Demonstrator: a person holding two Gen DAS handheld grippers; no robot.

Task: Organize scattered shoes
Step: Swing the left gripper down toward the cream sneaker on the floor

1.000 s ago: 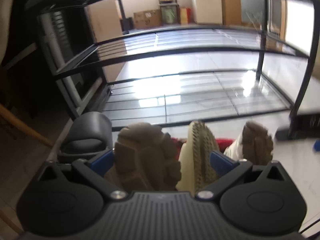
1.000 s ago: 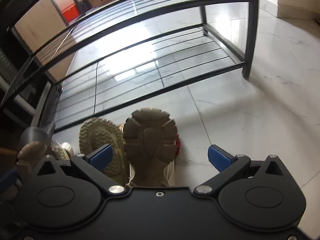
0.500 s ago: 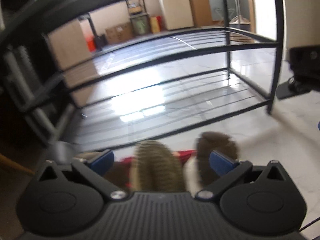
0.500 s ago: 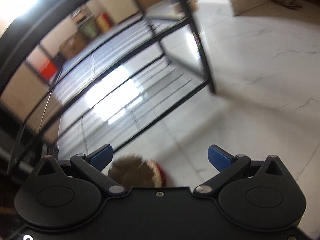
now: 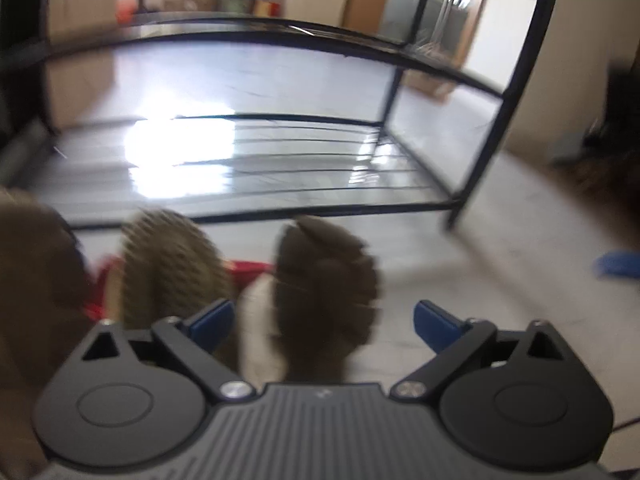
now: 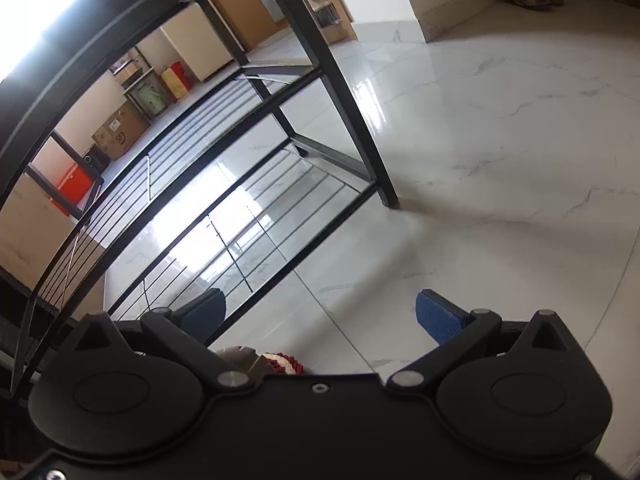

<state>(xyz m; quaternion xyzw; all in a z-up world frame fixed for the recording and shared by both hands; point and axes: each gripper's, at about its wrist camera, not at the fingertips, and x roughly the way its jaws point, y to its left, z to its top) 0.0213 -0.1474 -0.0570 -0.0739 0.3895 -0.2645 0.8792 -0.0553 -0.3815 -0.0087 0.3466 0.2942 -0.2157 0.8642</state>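
the left gripper (image 5: pixel 324 318), black with blue fingertip pads, is pointing down at a dark brown lugged shoe sole (image 5: pixel 326 284) standing on edge on the glossy white marble floor (image 5: pixel 500 272). its jaws are closing but standing wide, with the sole lying between them and neither pad pressing on it. just left of that sole, a tan ridged shoe sole (image 5: pixel 168 268) is standing up beside something red (image 5: pixel 252 270), and a blurred brown shape is filling the left edge. beyond the shoes, the black metal wire-shelf shoe rack (image 5: pixel 472 192) is standing with its bottom tier bare.

the right gripper (image 6: pixel 320 316) is hanging wide apart over bare floor, holding nothing. only a pale sole tip with red trim (image 6: pixel 260 362) is peeking out at its body's edge, near the rack's front leg.
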